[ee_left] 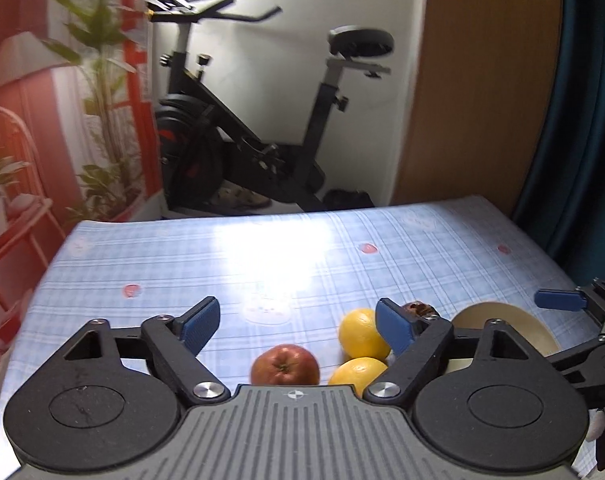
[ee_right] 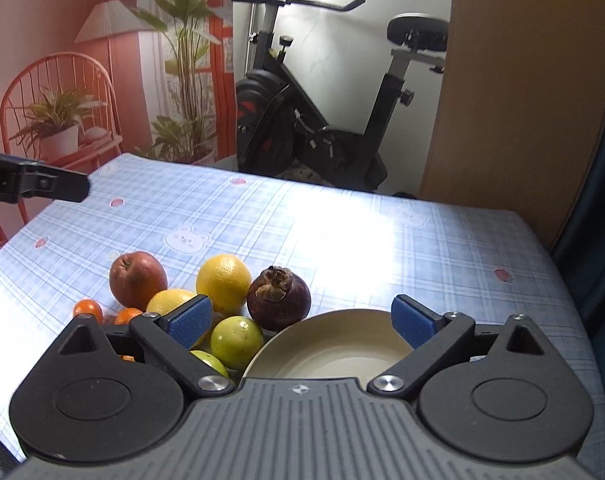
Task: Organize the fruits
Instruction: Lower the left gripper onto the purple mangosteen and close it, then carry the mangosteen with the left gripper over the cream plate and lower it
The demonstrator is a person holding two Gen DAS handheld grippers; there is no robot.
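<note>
Bowl empty on bench; fruit pile just beside. L tool & R tool both apart, holding nothing.

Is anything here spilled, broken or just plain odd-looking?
Nothing is spilled or broken. The one untidy thing: the fruit, namely the apple, lemons, mangosteen, green fruits and small oranges, lies loose in a cluster on the tablecloth beside the bowl, which looks empty.
</note>
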